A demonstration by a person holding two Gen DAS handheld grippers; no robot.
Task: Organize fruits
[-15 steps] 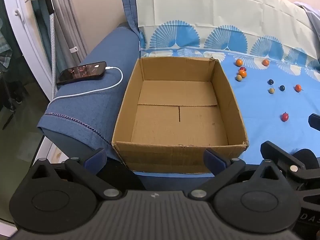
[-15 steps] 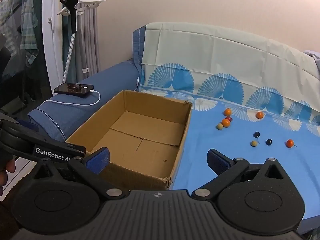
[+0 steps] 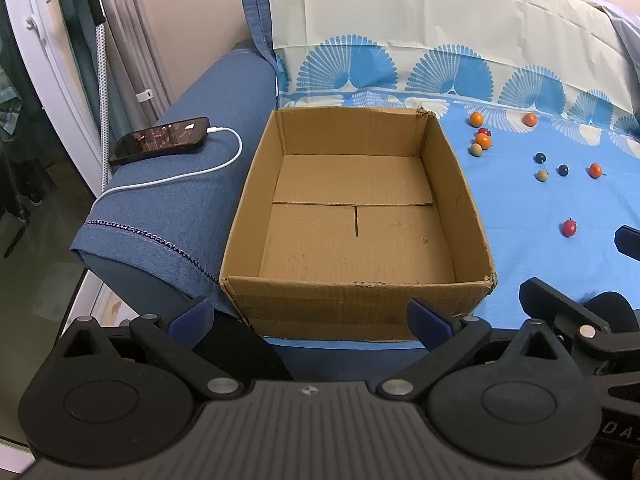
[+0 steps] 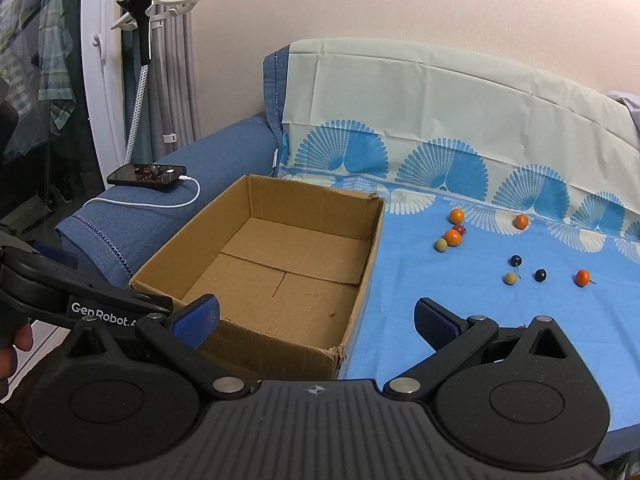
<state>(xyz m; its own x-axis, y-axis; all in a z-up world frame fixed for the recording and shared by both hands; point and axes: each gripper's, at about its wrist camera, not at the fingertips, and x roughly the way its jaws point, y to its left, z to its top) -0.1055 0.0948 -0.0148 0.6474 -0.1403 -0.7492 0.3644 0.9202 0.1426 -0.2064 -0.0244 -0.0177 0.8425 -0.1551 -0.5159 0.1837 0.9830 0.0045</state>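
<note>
Blue sofa [image 3: 168, 216] in front of me, seat covered by a blue fan-print sheet [image 3: 528, 208]. Open cardboard box [image 3: 352, 304] sits on the sheet's left part, against the armrest. Small fruits [image 3: 484, 141] lie scattered on the sheet right of the box: orange, red, dark and beige ones, one red fruit [image 3: 569, 227] nearer me. Phone [image 3: 160, 141] with white cable [image 3: 180, 178] rests on the left armrest.
</note>
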